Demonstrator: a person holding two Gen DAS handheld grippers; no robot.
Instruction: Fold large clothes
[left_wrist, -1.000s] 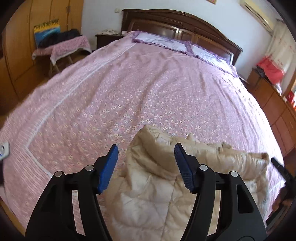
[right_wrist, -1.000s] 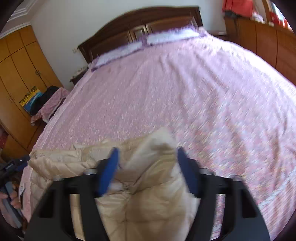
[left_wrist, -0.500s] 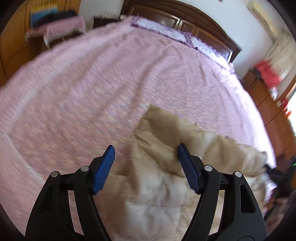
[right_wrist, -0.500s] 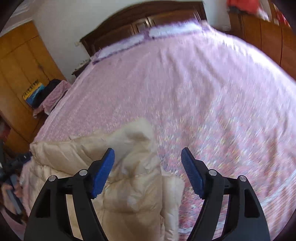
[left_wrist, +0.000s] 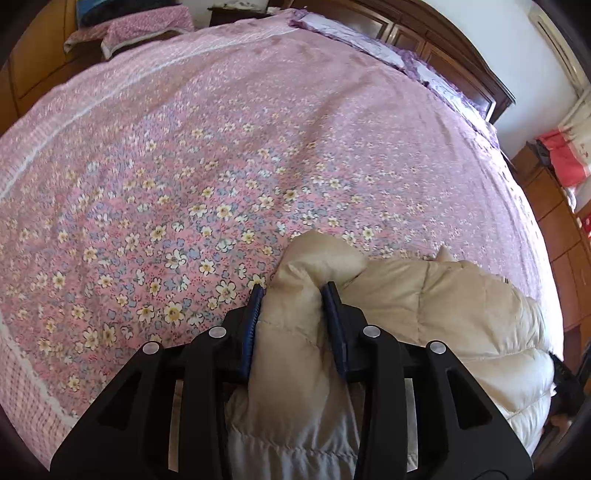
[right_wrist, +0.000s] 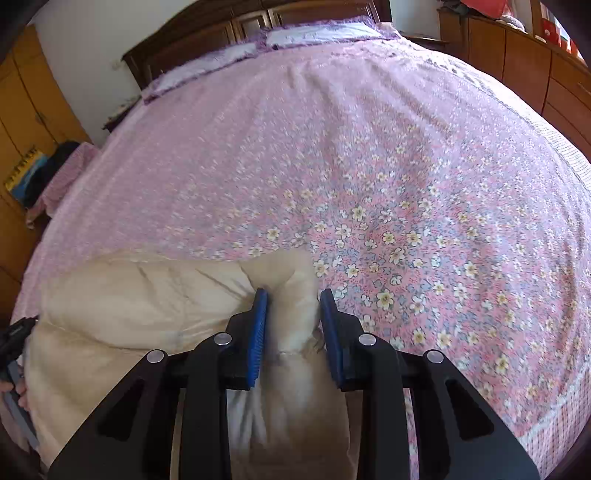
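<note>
A beige quilted puffer jacket (left_wrist: 443, 317) lies bunched at the near edge of the bed; it also shows in the right wrist view (right_wrist: 129, 306). My left gripper (left_wrist: 293, 290) is shut on a thick fold at the jacket's left end. My right gripper (right_wrist: 293, 295) is shut on a fold at the jacket's right end. Both hold the padded cloth between blue pads, low over the bedspread. The jacket's lower part is hidden behind the gripper bodies.
The bed (left_wrist: 221, 147) has a pink floral bedspread (right_wrist: 424, 184), with pillows (right_wrist: 295, 35) at a dark wooden headboard (left_wrist: 443, 40). A wooden wardrobe (right_wrist: 22, 110) stands on one side, drawers (right_wrist: 535, 66) on the other. A stool with cloth (left_wrist: 129, 26) stands beside the bed.
Both grippers were open around the jacket's ends; they have moved down and closed on folds of it. The jacket now lies lower and closer to the bed.
</note>
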